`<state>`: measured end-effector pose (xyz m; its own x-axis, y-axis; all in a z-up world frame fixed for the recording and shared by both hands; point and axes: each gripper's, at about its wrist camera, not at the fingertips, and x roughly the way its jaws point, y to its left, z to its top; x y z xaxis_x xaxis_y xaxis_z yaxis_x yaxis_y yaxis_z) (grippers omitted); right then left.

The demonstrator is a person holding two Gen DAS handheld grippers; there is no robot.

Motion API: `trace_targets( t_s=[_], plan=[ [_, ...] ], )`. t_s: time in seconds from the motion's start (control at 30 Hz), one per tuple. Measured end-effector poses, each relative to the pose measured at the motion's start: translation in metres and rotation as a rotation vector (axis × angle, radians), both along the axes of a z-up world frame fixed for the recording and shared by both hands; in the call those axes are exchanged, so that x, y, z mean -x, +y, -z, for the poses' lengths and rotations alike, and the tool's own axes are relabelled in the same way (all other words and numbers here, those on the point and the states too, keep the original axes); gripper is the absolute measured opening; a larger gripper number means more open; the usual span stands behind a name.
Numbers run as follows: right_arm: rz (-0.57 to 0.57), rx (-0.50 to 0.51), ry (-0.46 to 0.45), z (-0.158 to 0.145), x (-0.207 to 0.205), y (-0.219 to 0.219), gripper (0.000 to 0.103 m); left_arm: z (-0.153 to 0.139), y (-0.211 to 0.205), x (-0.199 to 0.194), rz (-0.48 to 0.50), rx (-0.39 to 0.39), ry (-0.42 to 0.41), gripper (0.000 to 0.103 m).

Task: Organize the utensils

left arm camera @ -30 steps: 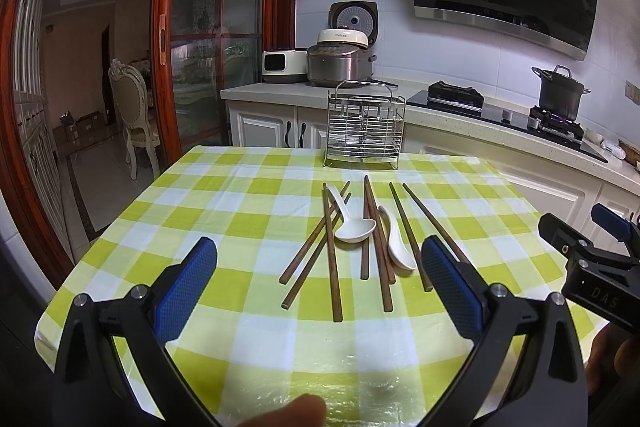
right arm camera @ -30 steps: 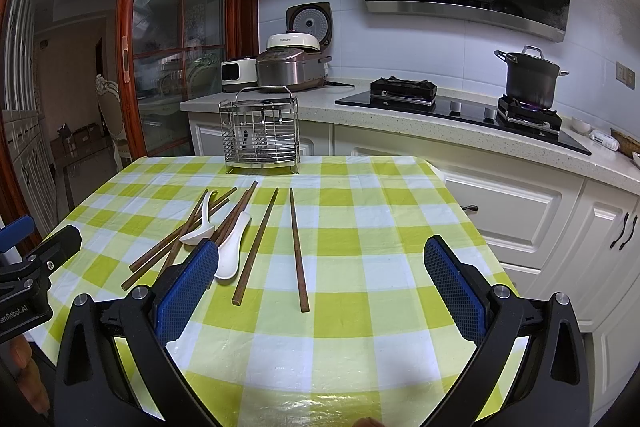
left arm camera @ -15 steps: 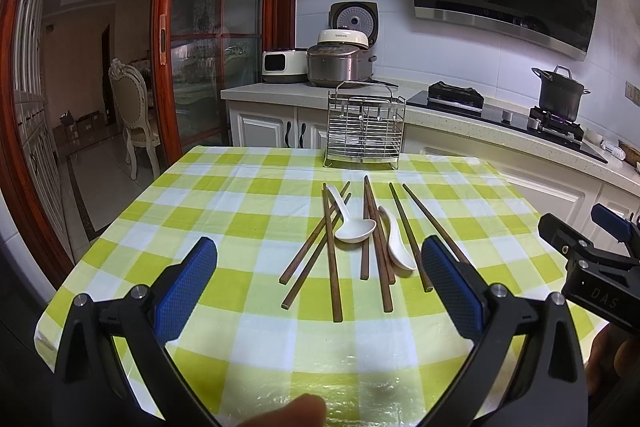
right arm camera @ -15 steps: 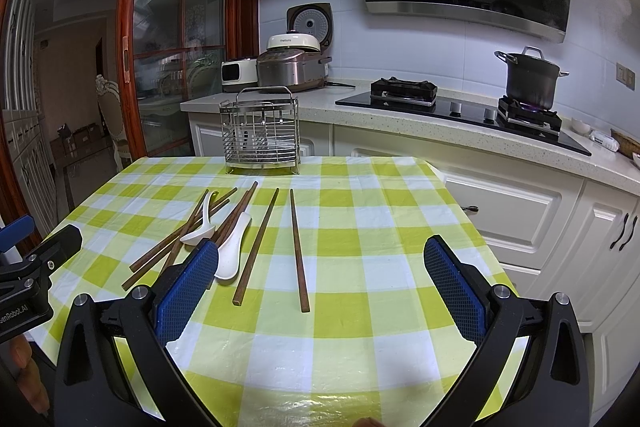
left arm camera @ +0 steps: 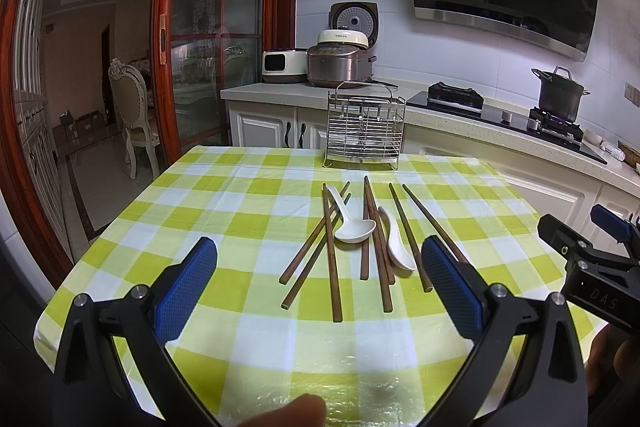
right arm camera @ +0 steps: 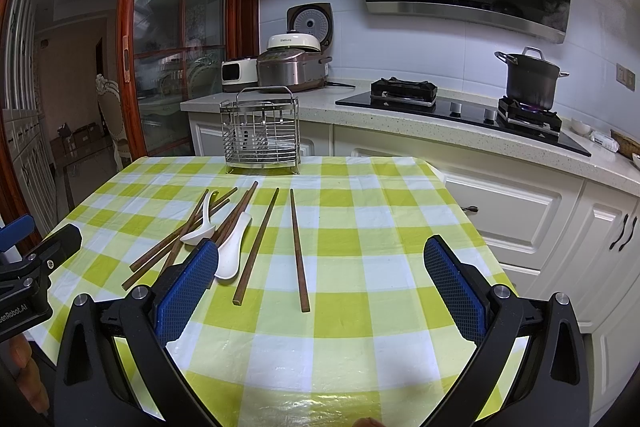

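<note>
Left gripper (left arm camera: 320, 287) is spread wide and empty, hovering over the near edge of the checked tablecloth (left arm camera: 224, 211). Ahead of it the brown chopsticks (left arm camera: 332, 251) lie loose and crossed, a few fanned toward the left, the rest roughly parallel. One white spoon (left arm camera: 352, 223) rests across the left group; a second white spoon (left arm camera: 394, 243) lies just beside the middle pair. Two more chopsticks (right arm camera: 296, 247) lie a little apart on the right. The wire utensil rack (left arm camera: 364, 131) stands upright at the far table edge, well apart from the pile; something pale sits low inside, too small to tell what. Right gripper (right arm camera: 320, 283) is also wide apart and holds nothing, its left pad near the second spoon's bowl. Judgement: task barely started, nothing gripped, every visible chopstick and spoon on the cloth is left to move into the rack.
</note>
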<state>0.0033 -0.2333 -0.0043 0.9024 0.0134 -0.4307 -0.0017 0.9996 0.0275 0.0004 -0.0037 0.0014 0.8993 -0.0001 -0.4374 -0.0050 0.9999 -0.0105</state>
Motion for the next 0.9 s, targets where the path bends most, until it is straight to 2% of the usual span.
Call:
trace_targets(
  t_s=[0.9],
  plan=[
    [0.000, 0.001, 0.000, -0.0002, -0.0006, 0.0004, 0.096, -0.0032, -0.0014, 0.0022, 0.004, 0.001, 0.001, 0.099]
  ],
)
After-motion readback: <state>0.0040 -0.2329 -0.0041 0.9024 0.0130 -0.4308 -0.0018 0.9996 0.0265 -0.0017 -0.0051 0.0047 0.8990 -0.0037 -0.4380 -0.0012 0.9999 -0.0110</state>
